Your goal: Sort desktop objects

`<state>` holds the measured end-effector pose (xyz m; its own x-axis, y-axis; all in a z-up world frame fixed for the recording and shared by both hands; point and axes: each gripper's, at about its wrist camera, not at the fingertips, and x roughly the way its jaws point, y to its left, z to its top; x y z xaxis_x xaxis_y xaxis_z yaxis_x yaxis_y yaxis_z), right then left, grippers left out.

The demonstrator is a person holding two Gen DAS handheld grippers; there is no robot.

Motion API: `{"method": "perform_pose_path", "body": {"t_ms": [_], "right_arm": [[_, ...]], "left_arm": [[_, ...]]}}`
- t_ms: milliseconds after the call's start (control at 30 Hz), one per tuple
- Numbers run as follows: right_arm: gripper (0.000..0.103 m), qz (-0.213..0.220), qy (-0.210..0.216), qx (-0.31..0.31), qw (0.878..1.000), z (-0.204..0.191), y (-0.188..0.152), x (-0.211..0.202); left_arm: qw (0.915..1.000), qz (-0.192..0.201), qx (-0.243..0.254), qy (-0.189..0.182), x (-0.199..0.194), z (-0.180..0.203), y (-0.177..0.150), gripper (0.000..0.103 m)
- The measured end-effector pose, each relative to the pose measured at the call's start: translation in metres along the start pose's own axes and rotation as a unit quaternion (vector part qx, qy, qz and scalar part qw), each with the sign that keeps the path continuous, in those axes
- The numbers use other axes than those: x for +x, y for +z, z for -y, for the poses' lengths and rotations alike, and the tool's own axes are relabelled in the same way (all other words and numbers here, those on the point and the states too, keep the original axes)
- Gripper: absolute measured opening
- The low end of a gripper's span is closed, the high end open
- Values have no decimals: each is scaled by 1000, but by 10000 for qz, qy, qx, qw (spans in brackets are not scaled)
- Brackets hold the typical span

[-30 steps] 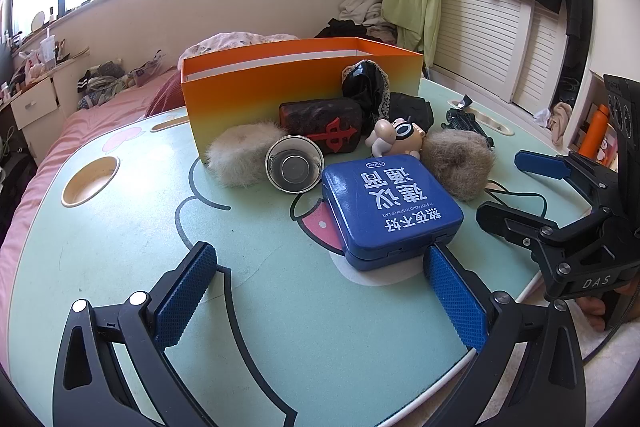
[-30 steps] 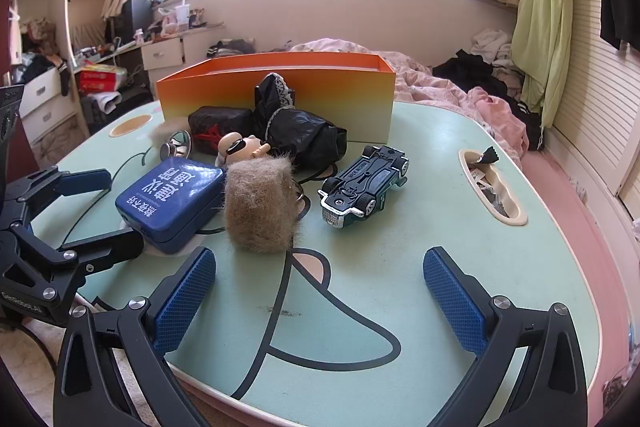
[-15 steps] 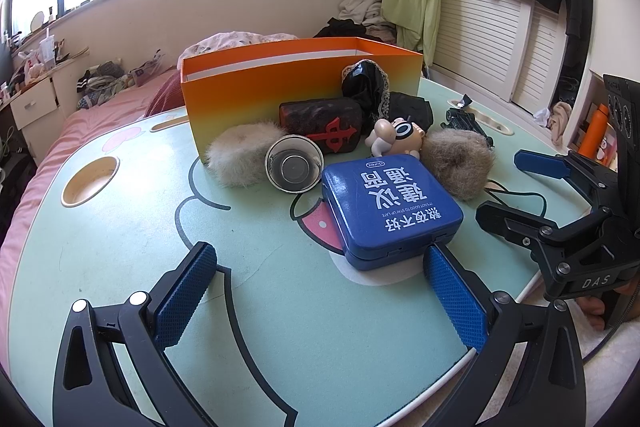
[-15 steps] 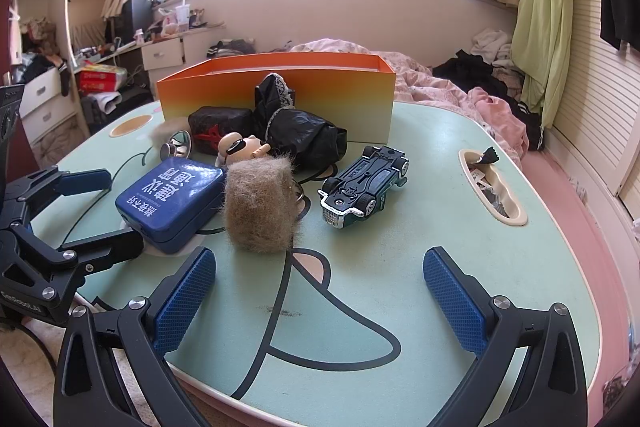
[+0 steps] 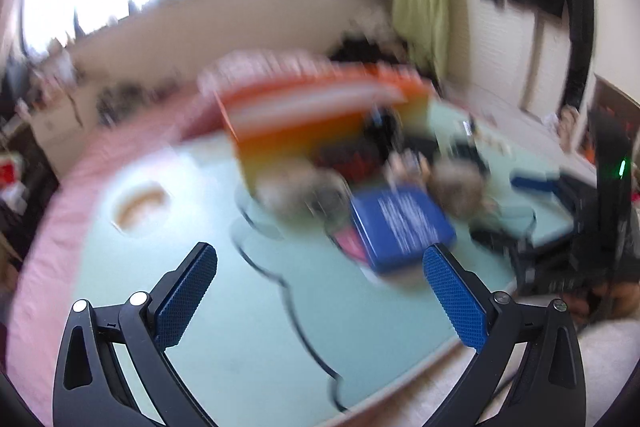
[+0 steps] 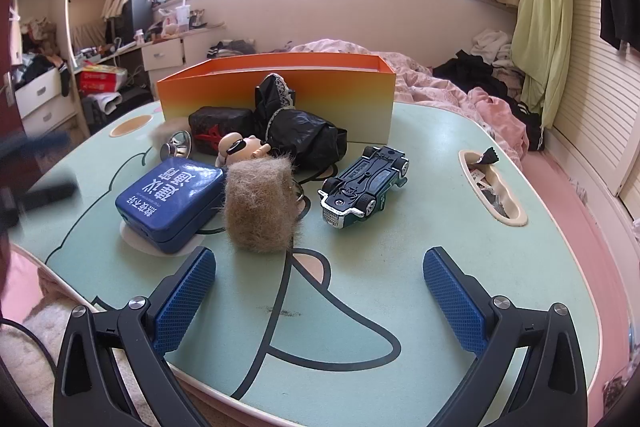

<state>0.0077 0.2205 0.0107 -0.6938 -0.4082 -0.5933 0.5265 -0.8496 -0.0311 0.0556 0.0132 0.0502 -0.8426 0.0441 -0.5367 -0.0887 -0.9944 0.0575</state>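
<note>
Objects cluster ahead of both empty, wide-open claws: blue tin (image 6: 170, 203) left-forward of right claw (image 6: 318, 293), toy car (image 6: 366, 185) ahead; orange box (image 6: 276, 91) behind, presumably the sorting bin. Left claw (image 5: 320, 301) view blurred.

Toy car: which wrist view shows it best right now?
The right wrist view: the toy car is sharp there, lying upside down on the table, wheels up, right of the furry pouch. The left wrist view is motion-blurred; I cannot pick the car out in it.
</note>
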Motion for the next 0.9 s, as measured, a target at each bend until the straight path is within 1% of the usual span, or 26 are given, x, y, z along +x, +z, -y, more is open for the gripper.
{"method": "perform_pose_path", "body": {"t_ms": [33, 67, 100, 133, 167, 233, 267, 300, 333, 367, 400, 433, 500, 567, 633, 700, 900], "right_arm": [[103, 1, 0, 0, 10000, 0, 0, 0], [103, 2, 1, 1, 10000, 0, 0, 0], [103, -1, 0, -2, 10000, 0, 0, 0], [103, -1, 0, -1, 10000, 0, 0, 0], [103, 1, 0, -1, 10000, 0, 0, 0], [103, 1, -1, -1, 10000, 0, 0, 0], [103, 2, -2, -1, 10000, 0, 0, 0], [103, 3, 0, -2, 10000, 0, 0, 0], [103, 2, 2, -1, 10000, 0, -1, 0], [103, 6, 4, 0, 10000, 1, 0, 0], [103, 5, 3, 0, 10000, 1, 0, 1], [103, 4, 3, -1, 10000, 1, 0, 1], [103, 9, 12, -3, 10000, 1, 2, 0], [103, 8, 13, -3, 10000, -1, 3, 1], [103, 11, 8, -6, 10000, -1, 3, 1], [103, 11, 8, -7, 10000, -1, 4, 1], [103, 12, 11, -8, 10000, 0, 3, 1]], "left_arm": [[9993, 334, 65, 167, -10, -3, 7, 103], [9982, 514, 134, 273, -16, -4, 14, 103], [9976, 594, 180, 319, -19, -5, 22, 103], [9974, 602, 217, 326, -21, -7, 32, 103], [9986, 418, 213, 259, -17, -11, 51, 103], [9999, 96, 10, -101, -5, -20, 75, 102], [9994, -151, -228, -227, 10, -28, 91, 99], [9984, -341, -402, -209, 23, -32, 101, 85], [9971, -513, -547, -158, 36, -34, 108, 76], [9945, -797, -673, -54, 59, -36, 116, 62], [9931, -965, -668, 38, 74, -34, 118, 59], [9920, -1087, -628, 126, 87, -33, 118, 59], [9899, -1213, -645, 352, 112, -31, 110, 59], [9876, -1281, -820, 379, 126, -32, 99, 59], [9867, -1234, -969, 437, 132, -36, 95, 59], [9852, -1306, -1021, 439, 135, -38, 96, 59], [9845, -1420, -911, 474, 139, -36, 101, 59]]}}
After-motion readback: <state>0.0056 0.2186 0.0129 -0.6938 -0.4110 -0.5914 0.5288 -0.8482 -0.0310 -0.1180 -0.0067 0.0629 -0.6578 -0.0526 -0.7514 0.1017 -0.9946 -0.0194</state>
